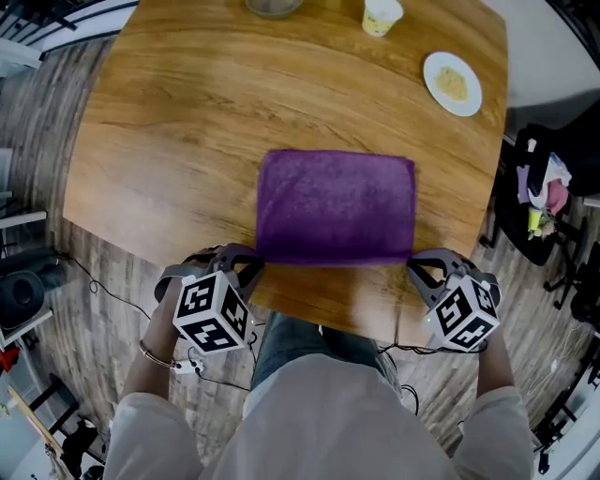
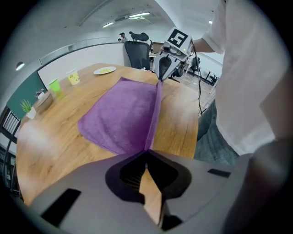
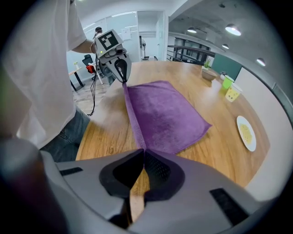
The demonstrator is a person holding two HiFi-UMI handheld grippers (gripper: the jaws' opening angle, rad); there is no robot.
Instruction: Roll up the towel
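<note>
Closest to the head camera is the person's pale shirt (image 1: 347,422), and just beyond it both tools sit at the near edge of the wooden table (image 1: 178,131). Between them lies the towel (image 1: 336,204): a purple, plush rectangle with softly rounded corners, spread out and unrolled near the table's near edge. Its pile shows lighter and darker patches. Most of it lies flat on the wood, but the near edge is raised off the table and drawn into a straight, taut ridge running from one tool to the other.

At the near left corner, the left gripper (image 1: 255,262) has its jaws pressed together on the cloth. The right gripper (image 1: 412,268) has its jaws pinched shut the same way on the near right corner.

Well beyond the towel, a white plate (image 1: 452,82) and a pale yellow cup (image 1: 382,16) stand towards the far right of the table.
</note>
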